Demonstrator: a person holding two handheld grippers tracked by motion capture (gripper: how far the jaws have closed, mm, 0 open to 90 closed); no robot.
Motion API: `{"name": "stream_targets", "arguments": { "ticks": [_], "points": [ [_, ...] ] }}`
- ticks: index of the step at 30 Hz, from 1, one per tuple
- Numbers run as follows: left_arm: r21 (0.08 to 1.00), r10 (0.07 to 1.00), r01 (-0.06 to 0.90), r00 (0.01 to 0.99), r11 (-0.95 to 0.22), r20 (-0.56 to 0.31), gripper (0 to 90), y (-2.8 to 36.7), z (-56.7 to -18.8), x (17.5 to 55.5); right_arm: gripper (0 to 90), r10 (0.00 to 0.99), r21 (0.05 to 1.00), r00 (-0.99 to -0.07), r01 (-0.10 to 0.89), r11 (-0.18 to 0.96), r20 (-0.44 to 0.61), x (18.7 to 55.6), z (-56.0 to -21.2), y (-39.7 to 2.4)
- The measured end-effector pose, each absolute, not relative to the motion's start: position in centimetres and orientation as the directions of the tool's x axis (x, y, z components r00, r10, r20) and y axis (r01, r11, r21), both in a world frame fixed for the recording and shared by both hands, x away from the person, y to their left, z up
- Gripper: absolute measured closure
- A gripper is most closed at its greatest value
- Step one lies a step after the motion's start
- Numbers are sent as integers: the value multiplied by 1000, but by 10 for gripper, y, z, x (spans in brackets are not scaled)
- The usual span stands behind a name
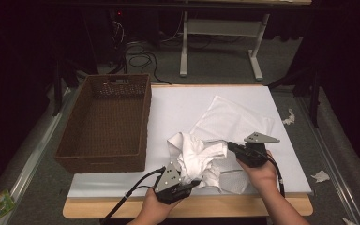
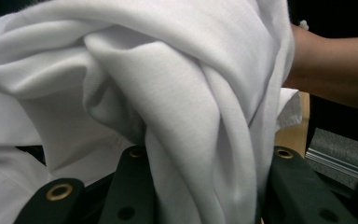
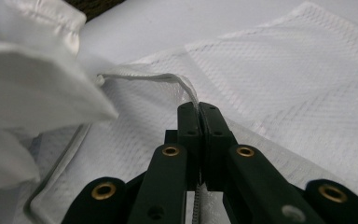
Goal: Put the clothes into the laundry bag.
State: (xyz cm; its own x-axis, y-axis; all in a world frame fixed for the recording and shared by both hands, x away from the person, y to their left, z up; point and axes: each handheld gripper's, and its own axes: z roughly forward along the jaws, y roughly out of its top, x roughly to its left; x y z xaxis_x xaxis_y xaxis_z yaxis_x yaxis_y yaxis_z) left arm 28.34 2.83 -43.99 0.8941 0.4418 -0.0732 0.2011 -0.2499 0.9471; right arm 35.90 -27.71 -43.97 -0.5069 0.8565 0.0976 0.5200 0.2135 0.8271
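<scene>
Gripping the bunched white garment (image 1: 197, 157), the left gripper (image 1: 187, 180) tilts up — the level right gripper (image 1: 231, 146) pinches the mesh bag's (image 1: 234, 122) edge.

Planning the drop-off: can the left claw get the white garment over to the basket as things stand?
Probably yes: left claw grips the white garment, and the open basket sits beside it. The right claw pinching the mesh bag may tether it.

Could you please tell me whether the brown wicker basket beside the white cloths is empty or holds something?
Empty: the high view shows the basket with only its bare woven floor inside.
</scene>
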Motion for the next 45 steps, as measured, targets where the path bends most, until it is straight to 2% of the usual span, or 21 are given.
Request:
{"name": "stream_targets", "arguments": {
  "ticks": [6, 11, 14, 19, 24, 28, 35, 42, 45],
  "points": [
    [935, 442, 216, 894, -282, -73, 673, 23, -445, 283, 892, 855, 860, -507, 480, 171, 113, 357, -428, -281],
    [907, 482, 274, 871, -321, -92, 673, 15, -449, 300, 891, 832, 888, -542, 433, 153, 121, 345, -414, -278],
    [897, 522, 282, 850, -341, -69, 674, 11, -446, 313, 891, 817, 899, -566, 408, 161, 111, 339, -410, -272],
    [897, 570, 315, 817, -310, -90, 673, 9, -439, 334, 891, 806, 905, -584, 390, 168, 102, 334, -408, -268],
    [886, 598, 342, 796, -312, -97, 666, -2, -449, 342, 891, 804, 905, -588, 387, 177, 94, 333, -410, -265],
    [898, 632, 349, 767, -267, -110, 664, -4, -447, 346, 891, 805, 906, -586, 386, 173, 95, 331, -410, -264],
    [907, 629, 343, 768, -246, -119, 652, -14, -455, 342, 891, 806, 909, -585, 380, 170, 94, 331, -411, -264],
    [879, 590, 363, 798, -309, -122, 551, -26, -463, 341, 890, 803, 907, -587, 386, 171, 98, 331, -414, -264],
    [887, 577, 347, 808, -304, -119, 420, -21, -463, 337, 890, 802, 904, -588, 391, 172, 101, 331, -415, -264]
  ]
}}
